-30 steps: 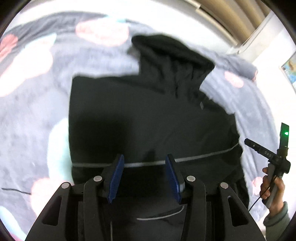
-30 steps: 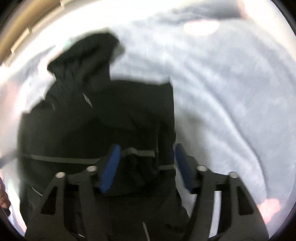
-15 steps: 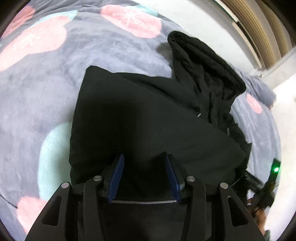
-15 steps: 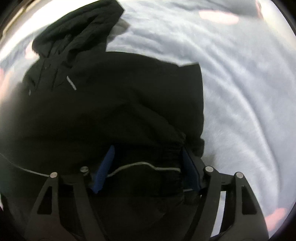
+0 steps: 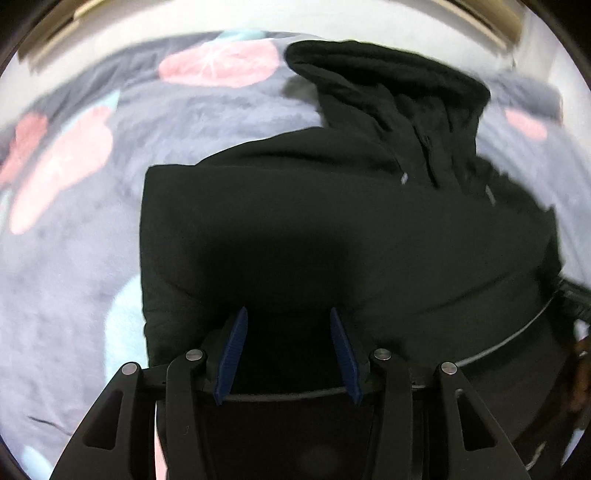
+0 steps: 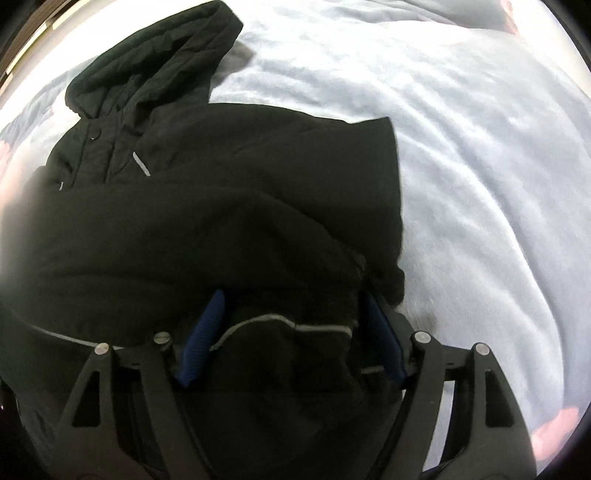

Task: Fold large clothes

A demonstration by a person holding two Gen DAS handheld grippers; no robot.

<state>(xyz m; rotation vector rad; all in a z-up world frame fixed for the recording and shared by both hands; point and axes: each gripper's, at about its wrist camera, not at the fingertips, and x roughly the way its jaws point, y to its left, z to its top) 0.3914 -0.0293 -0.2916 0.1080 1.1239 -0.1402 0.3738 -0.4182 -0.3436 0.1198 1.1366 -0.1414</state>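
A large black hooded jacket point(image 5: 332, 229) lies on a grey blanket, hood toward the far side; it also fills the right wrist view point(image 6: 221, 206). Its bottom part with a thin grey reflective stripe point(image 5: 517, 328) is lifted and carried over the body. My left gripper point(image 5: 286, 325) has its blue pads point(image 5: 232, 350) apart with the jacket's hem fabric between them. My right gripper point(image 6: 291, 306) also has its blue pads point(image 6: 201, 339) apart, with bunched hem and the grey stripe point(image 6: 280, 319) between them. How firmly either holds the cloth is hidden.
The grey fleece blanket point(image 5: 74, 258) with pink and pale blue shapes covers the bed around the jacket, and shows pale in the right wrist view point(image 6: 480, 147). A wall and a wooden rail point(image 5: 480, 14) lie beyond the far edge.
Both grippers have moved forward toward the hood with the hem, so the lower part of the jacket now lies further over the body. The hood looks nearer in both views.
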